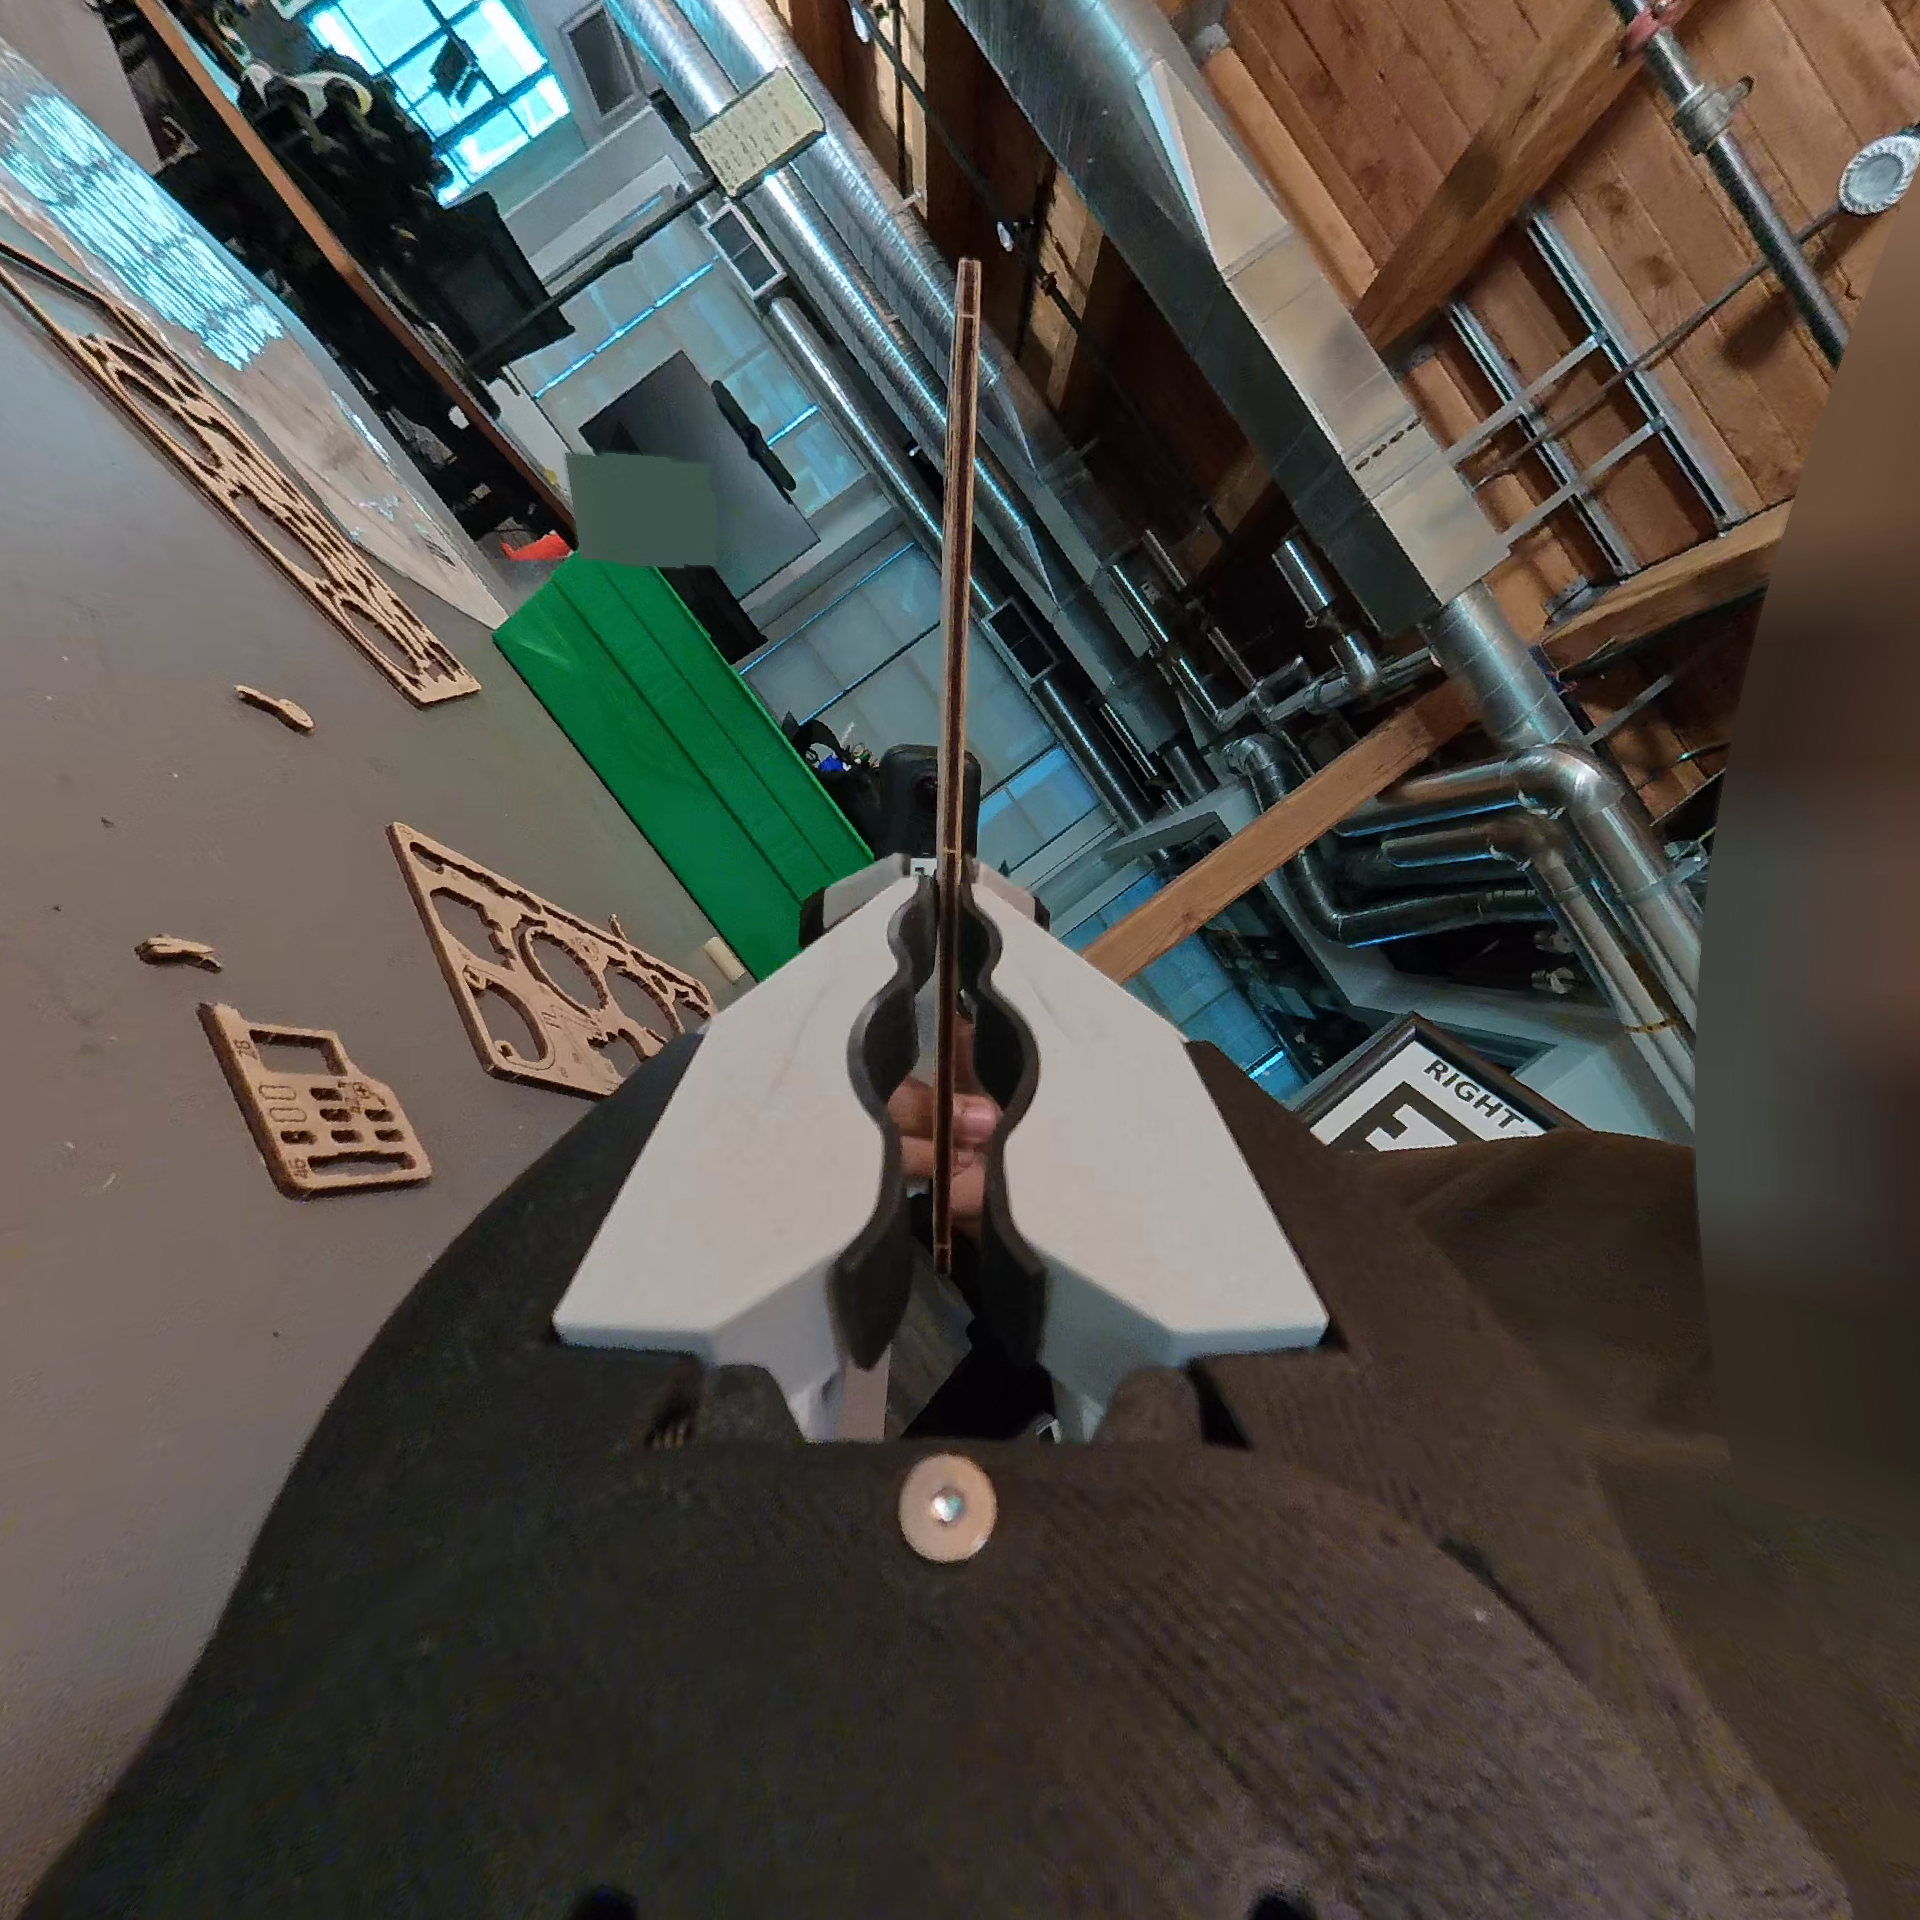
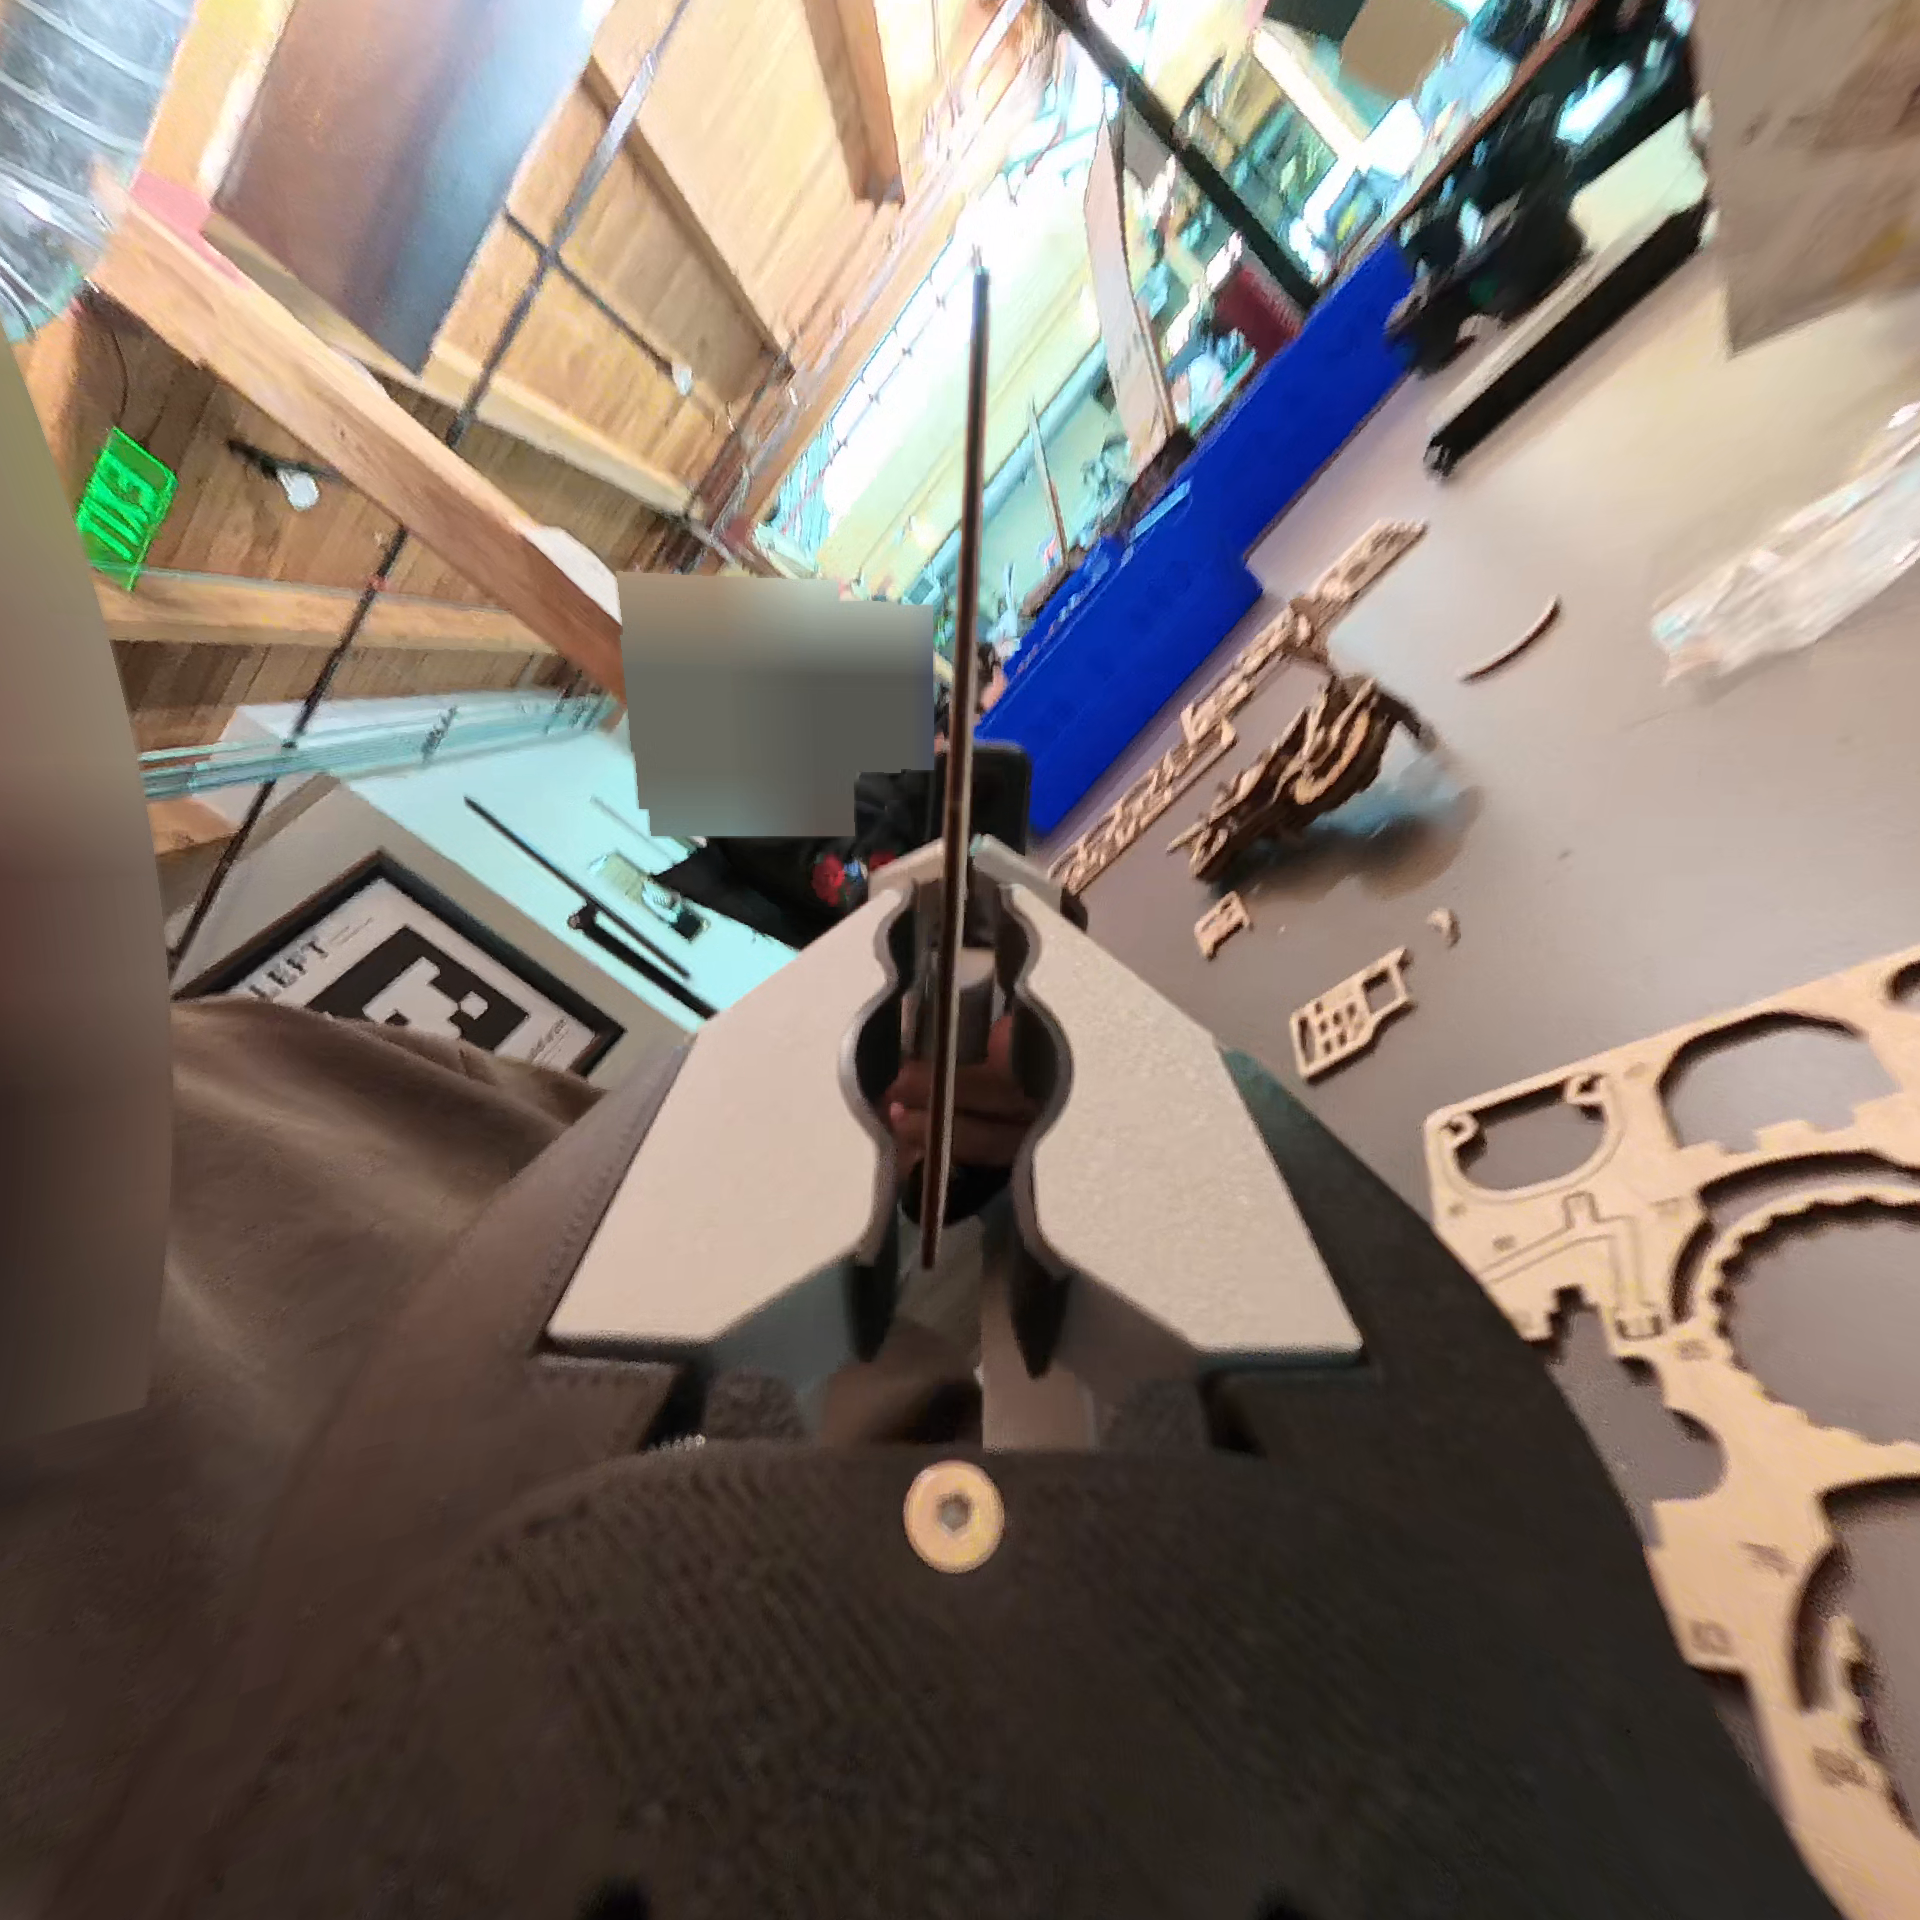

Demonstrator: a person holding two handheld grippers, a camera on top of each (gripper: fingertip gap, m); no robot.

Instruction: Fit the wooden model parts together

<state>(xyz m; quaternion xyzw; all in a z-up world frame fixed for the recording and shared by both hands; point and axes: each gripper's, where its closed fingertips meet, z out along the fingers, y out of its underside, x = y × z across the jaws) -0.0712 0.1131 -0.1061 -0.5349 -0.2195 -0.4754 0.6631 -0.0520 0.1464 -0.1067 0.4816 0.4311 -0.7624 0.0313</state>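
Both grippers are raised off the table and face each other, each pinching a thin wooden sheet seen edge-on. Left gripper (image 1: pixel 948 883) has its grey fingers (image 1: pixel 727 1143) closed tight at the tips on the wooden sheet (image 1: pixel 961 582), which stands up between them like a blade and reaches well past the tips toward the ceiling ducts (image 1: pixel 1278 343). Lower down, the scalloped inner pads bow away from the board, and a person's fingertips show through the gap behind it.

On the grey table (image 1: pixel 156 810) to the left of that gripper lie several laser-cut plywood frames: a long frame (image 1: pixel 249 468) far off, a triangular one (image 1: pixel 540 966) near the finger, and a small slotted piece (image 1: pixel 317 1101) just beside it. A green crate (image 1: pixel 675 727) sits past the table edge.

Right gripper (image 2: pixel 961 883) likewise clamps its thin sheet (image 2: pixel 971 582) at the tips, edge toward the camera. To its right on the table rest a small slotted offcut (image 2: pixel 1351 1013), a partly built wooden model (image 2: pixel 1309 769) farther off, a curved sliver (image 2: pixel 1512 644), and a large cut-out frame (image 2: pixel 1662 1299) close by. Blue crates (image 2: pixel 1143 665) stand beyond. Whether the two sheets are one board I cannot tell.
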